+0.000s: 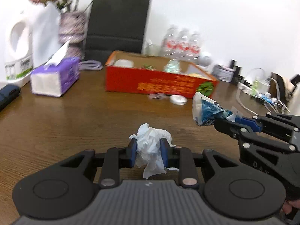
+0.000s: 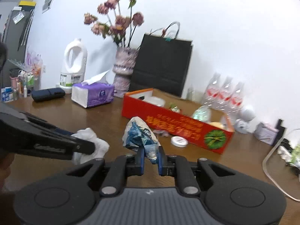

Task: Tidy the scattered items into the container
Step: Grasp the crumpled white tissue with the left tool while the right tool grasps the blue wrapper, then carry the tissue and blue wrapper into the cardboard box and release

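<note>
Both tongs loaded, red box ahead

The left gripper [image 1: 149, 151] pinches a crumpled tissue [image 1: 151, 146] near the table's [image 1: 75, 116] front edge; to its right, the right gripper [image 2: 151, 156] clamps a blue-and-white wrapper [image 2: 139, 133]; the red box [image 1: 159, 80] sits farther back, a white lid [image 1: 178, 99] just before it.

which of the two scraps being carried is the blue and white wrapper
The one in the right hand-held gripper: a crinkled blue and white plastic wrapper. The left hand-held gripper holds plain white crumpled tissue instead.
</note>
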Available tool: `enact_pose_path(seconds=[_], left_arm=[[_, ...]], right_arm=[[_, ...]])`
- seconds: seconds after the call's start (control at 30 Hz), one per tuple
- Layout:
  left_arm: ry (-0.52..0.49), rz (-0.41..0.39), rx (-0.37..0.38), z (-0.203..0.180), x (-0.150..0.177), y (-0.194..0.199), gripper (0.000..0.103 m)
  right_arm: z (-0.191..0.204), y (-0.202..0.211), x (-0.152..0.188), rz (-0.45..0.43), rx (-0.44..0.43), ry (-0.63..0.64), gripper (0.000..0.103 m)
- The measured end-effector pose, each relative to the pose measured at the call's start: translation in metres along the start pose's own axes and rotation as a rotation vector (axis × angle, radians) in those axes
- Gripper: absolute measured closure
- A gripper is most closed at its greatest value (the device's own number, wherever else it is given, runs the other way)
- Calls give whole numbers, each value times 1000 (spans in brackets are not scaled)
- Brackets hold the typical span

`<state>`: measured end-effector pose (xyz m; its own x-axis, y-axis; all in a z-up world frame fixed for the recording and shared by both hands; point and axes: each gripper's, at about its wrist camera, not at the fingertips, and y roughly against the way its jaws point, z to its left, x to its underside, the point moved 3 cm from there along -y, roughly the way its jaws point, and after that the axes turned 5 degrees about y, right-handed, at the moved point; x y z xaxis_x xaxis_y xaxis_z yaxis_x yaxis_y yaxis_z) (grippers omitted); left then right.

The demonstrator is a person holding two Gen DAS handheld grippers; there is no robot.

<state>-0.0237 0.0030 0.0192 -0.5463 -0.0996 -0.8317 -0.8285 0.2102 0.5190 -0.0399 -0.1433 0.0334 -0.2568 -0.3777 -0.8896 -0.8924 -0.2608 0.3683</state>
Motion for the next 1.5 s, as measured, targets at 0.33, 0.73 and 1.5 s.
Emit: enact_pose_path(seconds=[0.33,0.73,1.5], left_arm=[[-52,-71,19,-34,-1,35,77],[-81,-77,49,-8,-134,-66,77],[-169,371,-89,35,-188,-287,65]], right_arm=[[-19,48,19,-16,-6,-114,90],[-135,-55,-71,-27,-39,-315,90],[-165,-366,-81,658,-192,-181,69]])
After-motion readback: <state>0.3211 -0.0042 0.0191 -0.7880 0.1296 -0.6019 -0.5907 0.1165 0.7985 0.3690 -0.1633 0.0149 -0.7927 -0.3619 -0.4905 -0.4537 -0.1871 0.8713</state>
